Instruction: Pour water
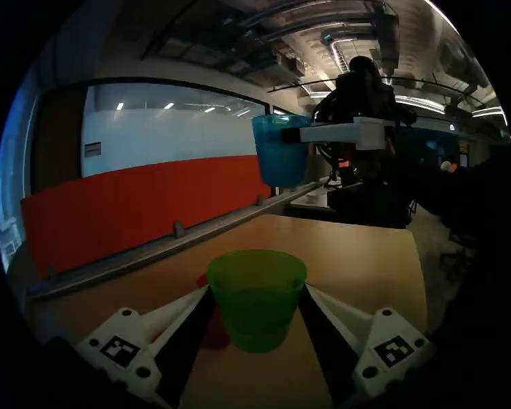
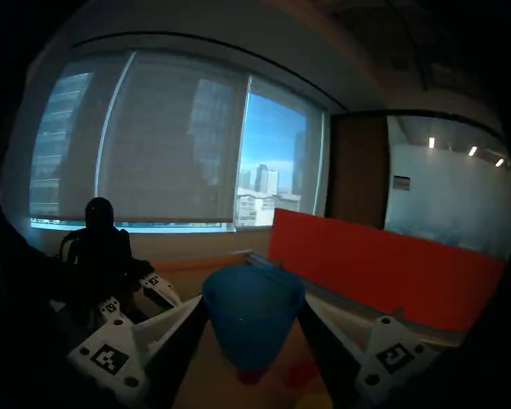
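A translucent green cup [image 1: 257, 307] stands upright between the fingers of my left gripper [image 1: 257, 293], which is shut on its sides just above the wooden table [image 1: 364, 259]. Farther off and higher, my right gripper [image 1: 310, 133] holds a blue cup [image 1: 280, 153] upright by its rim area. Seen from the right gripper view, that blue cup [image 2: 252, 324] sits between both fingers of the right gripper [image 2: 252, 307]. The left gripper's white body [image 2: 157, 286] is at the lower left there, under a dark hand-held mount. I cannot tell whether either cup holds water.
A red partition [image 1: 153, 204] with a grey rail runs along the table's far side. A small red object [image 1: 214, 330] lies behind the green cup. Small red and yellow pieces [image 2: 300, 373] lie on the table below the blue cup. Dark equipment [image 1: 364, 136] stands behind the right gripper.
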